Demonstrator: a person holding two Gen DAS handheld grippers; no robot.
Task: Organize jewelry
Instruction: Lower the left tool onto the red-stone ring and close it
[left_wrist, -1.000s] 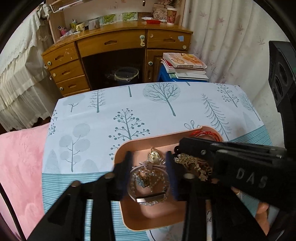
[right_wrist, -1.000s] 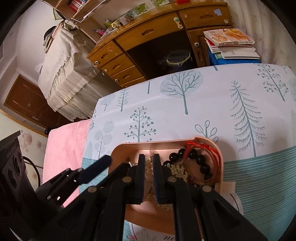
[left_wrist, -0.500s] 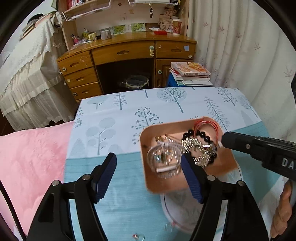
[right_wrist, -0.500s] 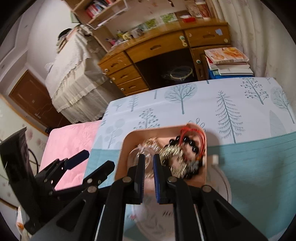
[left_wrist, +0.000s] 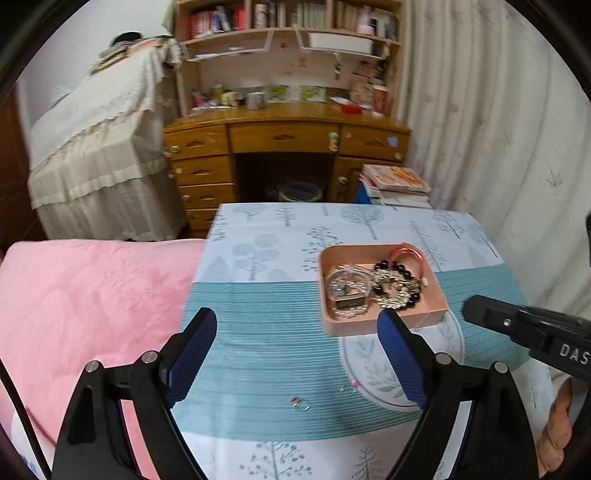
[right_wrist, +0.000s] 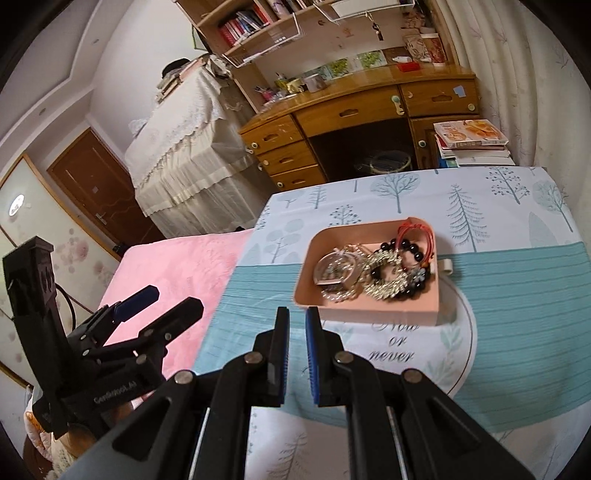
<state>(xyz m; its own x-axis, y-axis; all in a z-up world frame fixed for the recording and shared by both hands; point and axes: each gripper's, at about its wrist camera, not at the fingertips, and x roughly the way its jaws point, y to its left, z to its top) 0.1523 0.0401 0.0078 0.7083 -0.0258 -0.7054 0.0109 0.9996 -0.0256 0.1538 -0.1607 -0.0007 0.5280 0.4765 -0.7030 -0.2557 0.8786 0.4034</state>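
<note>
The left gripper (left_wrist: 295, 354) hung high over the table with its blue pads spread wide and nothing between them. The right gripper (right_wrist: 297, 332) had its pads nearly together, a thin gap left, holding nothing. Nearest the left gripper, below and between its fingers, two small rings (left_wrist: 300, 403) lay loose on the tablecloth (left_wrist: 258, 314), well apart from each other; one sat beside the printed oval. Further on and to the right sat the pink tray (left_wrist: 384, 325), its near wall just past the right finger of the left gripper. Inside it were heaped a charm bangle (left_wrist: 347, 291), a gold chain bracelet (left_wrist: 391, 295), black beads (left_wrist: 402, 269) and a red cord (left_wrist: 408, 253). The rings seemed the likely next pick, and the left gripper was nearer, needing mainly to drop down.
</note>
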